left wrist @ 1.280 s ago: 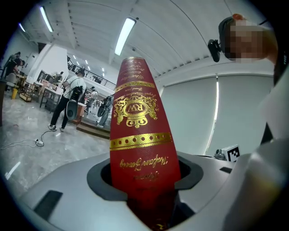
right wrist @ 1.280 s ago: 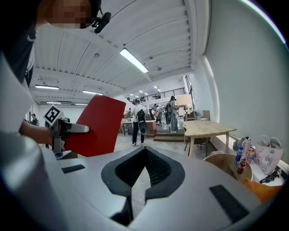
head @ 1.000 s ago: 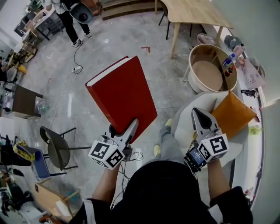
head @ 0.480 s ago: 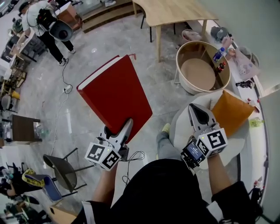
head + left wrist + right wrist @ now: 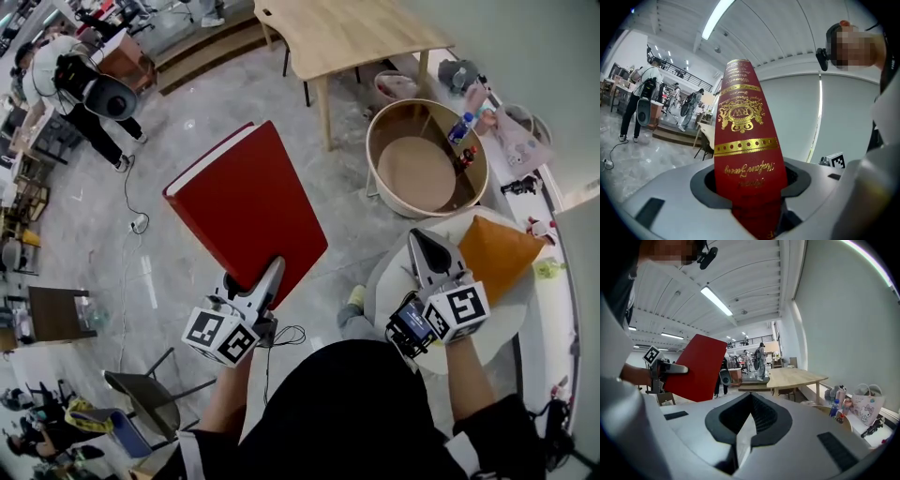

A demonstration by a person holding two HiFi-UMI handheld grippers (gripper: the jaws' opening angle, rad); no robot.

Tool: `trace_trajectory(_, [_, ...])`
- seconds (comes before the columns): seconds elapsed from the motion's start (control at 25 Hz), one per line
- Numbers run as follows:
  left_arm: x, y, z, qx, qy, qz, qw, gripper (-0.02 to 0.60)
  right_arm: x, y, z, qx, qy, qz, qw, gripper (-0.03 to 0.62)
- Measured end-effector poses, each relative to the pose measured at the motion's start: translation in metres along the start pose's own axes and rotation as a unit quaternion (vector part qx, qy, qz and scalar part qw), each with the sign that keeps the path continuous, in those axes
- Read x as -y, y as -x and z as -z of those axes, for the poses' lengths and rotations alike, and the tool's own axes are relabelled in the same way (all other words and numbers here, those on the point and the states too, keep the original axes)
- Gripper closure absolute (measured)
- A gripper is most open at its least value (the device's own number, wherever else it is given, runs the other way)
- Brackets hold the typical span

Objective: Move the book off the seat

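Though its gold script defeats me, the red book (image 5: 745, 154) shows a gilt "RW" crest on its spine. The left gripper (image 5: 270, 277) clamps it aloft over the floor (image 5: 352, 202), off the seat (image 5: 506, 317); the right gripper (image 5: 427, 246) is closed, empty.

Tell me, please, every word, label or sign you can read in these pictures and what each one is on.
"RW", as far as it reads: gold crest on the red book spine.
Gold script lines on that spine: too ornate and upside down to read.
Left marker cube, right marker cube: black-and-white patterns, no letters.
Bottle label, bag print: too small.
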State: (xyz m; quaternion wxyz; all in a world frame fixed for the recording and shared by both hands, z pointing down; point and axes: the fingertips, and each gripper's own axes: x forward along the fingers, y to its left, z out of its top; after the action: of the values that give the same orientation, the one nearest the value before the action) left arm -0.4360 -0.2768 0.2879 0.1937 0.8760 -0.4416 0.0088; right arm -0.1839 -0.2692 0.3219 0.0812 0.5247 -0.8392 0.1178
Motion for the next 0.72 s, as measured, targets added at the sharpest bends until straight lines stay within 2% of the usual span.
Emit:
trace_trajectory(0.28, [-0.009, -0.057, -0.023, -0.011, -0.017, 0.019, 0.9996, 0.328, 0.037, -0.028, -0.003, 0.009, -0.02, 0.015, 1.0, 0.585])
trace_trajectory(0.72, [-0.002, -0.114, -0.037, -0.001, -0.013, 0.055, 0.9984, 0.328, 0.066, -0.041, -0.016, 0.023, -0.003, 0.037, 0.999, 0.585])
